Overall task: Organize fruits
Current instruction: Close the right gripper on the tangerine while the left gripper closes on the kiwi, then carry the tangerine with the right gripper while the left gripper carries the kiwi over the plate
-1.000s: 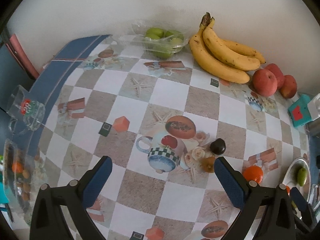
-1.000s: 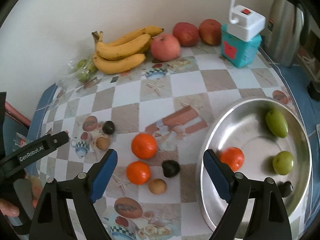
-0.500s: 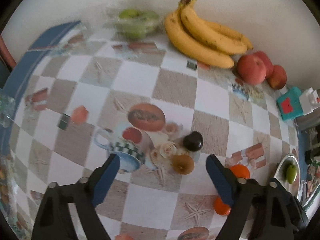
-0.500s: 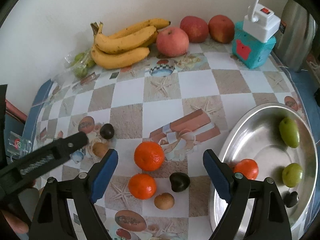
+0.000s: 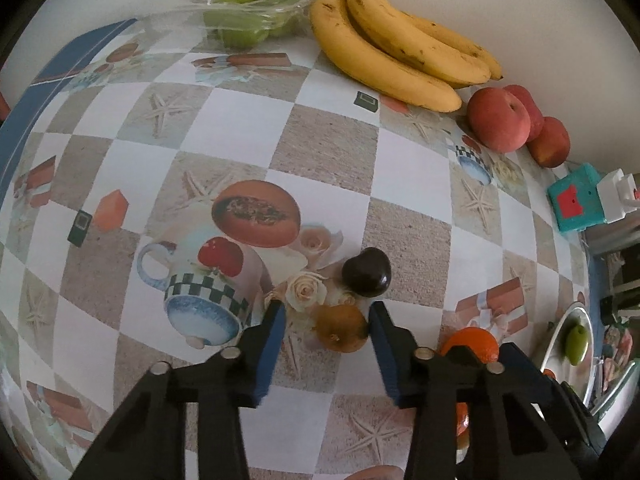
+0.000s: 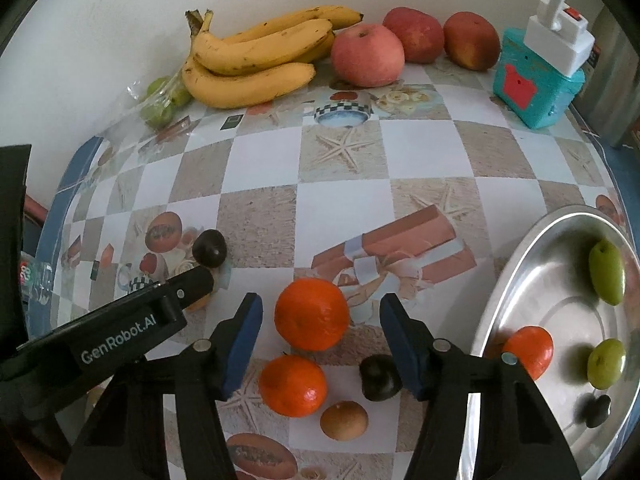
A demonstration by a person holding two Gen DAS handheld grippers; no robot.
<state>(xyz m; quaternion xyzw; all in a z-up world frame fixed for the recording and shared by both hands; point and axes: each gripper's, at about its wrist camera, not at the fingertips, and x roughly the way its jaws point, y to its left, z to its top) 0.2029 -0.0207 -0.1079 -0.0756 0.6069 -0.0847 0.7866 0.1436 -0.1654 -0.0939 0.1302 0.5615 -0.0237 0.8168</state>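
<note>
On the checkered tablecloth (image 5: 328,148) printed with starfish, cups and gift boxes, the left gripper (image 5: 326,330) points steeply down over a small round brown fruit (image 5: 340,328) with a dull, russet skin and a tiny dimple at its end. The jaws have just been closing; the fruit sits between the blue pads (image 5: 270,344), the right one touching or nearly touching it, the left one still a little apart, so no grip shows yet. A glossy dark purple-black fruit (image 5: 366,272) lies just beyond it.

The right gripper (image 6: 320,344) stands over a bright orange tangerine (image 6: 312,314), round with fine pitted skin. Its jaws have just been closing too, yet gaps remain on both sides of the fruit. A second tangerine (image 6: 292,386), a dark fruit (image 6: 378,378) and another brown fruit (image 6: 344,420) lie just below. To the right, a shiny steel bowl (image 6: 500,296) holds a tangerine, two green fruits and a dark one.
</note>
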